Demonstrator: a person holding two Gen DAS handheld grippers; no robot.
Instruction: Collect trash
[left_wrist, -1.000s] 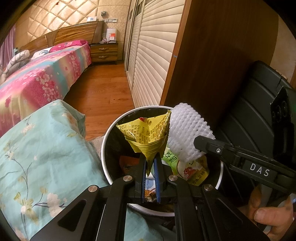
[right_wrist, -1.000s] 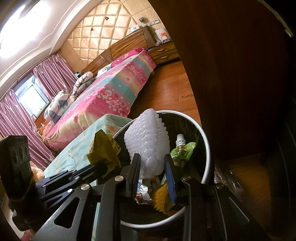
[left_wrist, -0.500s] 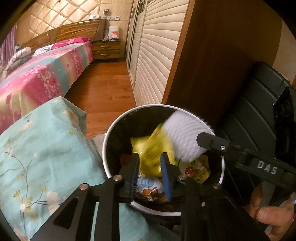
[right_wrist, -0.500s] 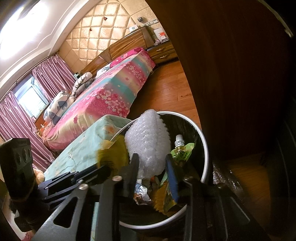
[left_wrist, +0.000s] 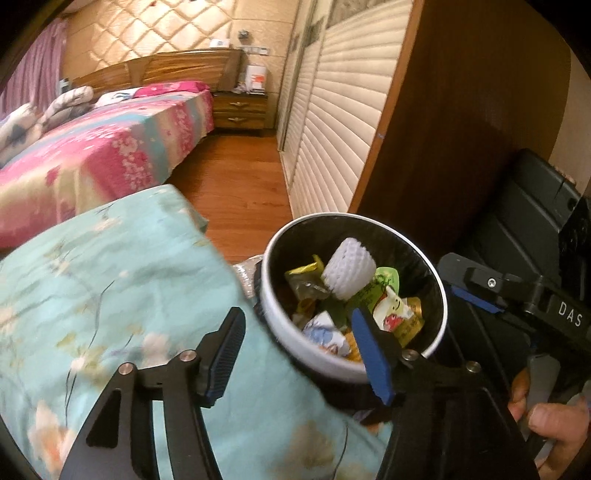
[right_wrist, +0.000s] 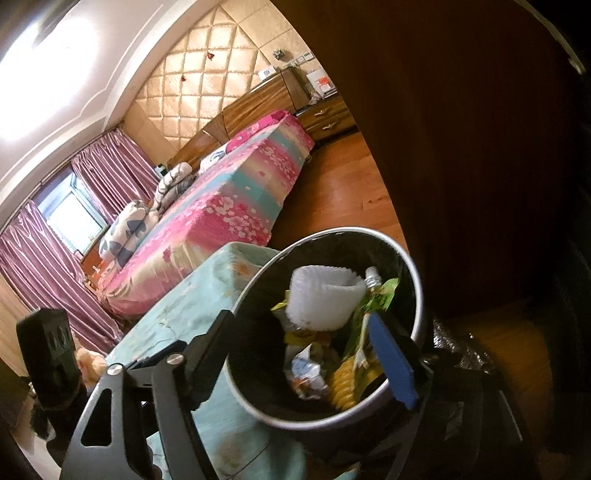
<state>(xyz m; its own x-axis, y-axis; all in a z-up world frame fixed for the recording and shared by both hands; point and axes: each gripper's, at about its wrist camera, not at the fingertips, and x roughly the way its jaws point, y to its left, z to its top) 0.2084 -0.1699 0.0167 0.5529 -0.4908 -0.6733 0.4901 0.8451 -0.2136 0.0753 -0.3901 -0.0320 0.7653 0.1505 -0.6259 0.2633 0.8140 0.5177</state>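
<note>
Both tools (left_wrist: 299, 350) (right_wrist: 306, 354) opening, empty

We see a bin (left_wrist: 354, 291) with a smooth white rim and a glossy black liner. In it lie a white foam net (left_wrist: 349, 273) with a bumpy mesh surface and shiny, crinkled plastic wrappers (left_wrist: 395, 317). Beside it a matt cotton-like cloth (left_wrist: 122, 280) in pale teal looks soft and creased. The floor (left_wrist: 236, 184) is polished wood with a warm sheen. The fingers (left_wrist: 371, 350) carry matt blue pads on black plastic with bright metal screws.
</note>
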